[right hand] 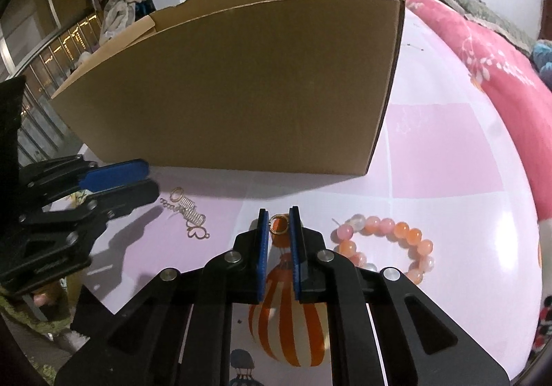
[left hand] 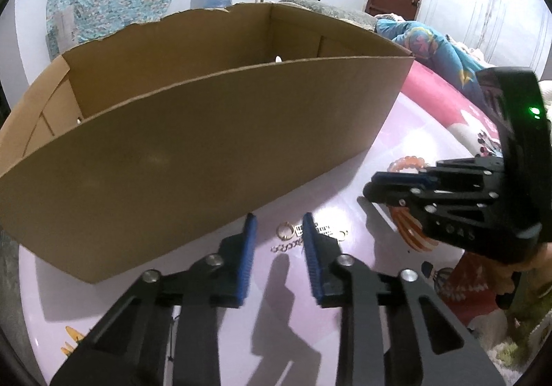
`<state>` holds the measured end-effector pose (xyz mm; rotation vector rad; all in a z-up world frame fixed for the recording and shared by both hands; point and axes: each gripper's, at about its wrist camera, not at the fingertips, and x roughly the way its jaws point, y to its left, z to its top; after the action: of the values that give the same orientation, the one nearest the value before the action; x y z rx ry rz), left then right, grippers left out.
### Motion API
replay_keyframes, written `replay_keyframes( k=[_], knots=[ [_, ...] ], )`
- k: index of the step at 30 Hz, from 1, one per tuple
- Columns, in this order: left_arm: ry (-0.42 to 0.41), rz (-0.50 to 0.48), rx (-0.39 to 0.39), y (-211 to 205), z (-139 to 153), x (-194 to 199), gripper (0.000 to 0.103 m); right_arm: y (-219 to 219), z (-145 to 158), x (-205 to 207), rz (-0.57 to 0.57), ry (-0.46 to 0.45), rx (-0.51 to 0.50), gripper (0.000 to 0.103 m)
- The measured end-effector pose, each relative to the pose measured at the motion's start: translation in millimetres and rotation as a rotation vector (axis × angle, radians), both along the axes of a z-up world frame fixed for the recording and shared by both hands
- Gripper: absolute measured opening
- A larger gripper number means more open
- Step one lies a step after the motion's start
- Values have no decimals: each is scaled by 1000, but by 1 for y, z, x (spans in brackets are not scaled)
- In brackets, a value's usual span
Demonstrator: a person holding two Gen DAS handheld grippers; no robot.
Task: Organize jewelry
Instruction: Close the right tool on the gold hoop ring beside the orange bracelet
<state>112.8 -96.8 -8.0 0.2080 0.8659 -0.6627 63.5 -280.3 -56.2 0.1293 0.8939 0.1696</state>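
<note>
My right gripper (right hand: 279,225) sits low at the centre of its frame, its blue pads close on either side of a gold ring (right hand: 278,224); I cannot tell whether they actually pinch it. My left gripper (left hand: 279,230) is spread wide, holding nothing, over a chain (left hand: 289,243) lying on the bed (right hand: 448,158). The bead bracelet (right hand: 386,244) lies at right, the box (right hand: 241,82) behind.

A small gold ring (right hand: 278,224) sits between my right claw's (right hand: 278,213) blue pads. The pink-and-orange beaded bracelet (right hand: 386,244) lies flat just right of it; a gold chain piece (right hand: 188,213) lies left, before the open cardboard box (right hand: 241,85).
</note>
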Motion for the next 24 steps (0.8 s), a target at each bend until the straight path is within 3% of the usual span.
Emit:
replay_keyframes(
  k=[9,17,24],
  knots=[
    [34,-21,72,-18,-14,4,19,-9,-2,-7,-3,-3,29,10],
    [62,-77,50,-21,-12,-4,19,-4,0,1,-2,-5,39,10],
    [38,-28,49,-14,-7,3,19,-5,0,1,-4,-6,41,10]
  ],
)
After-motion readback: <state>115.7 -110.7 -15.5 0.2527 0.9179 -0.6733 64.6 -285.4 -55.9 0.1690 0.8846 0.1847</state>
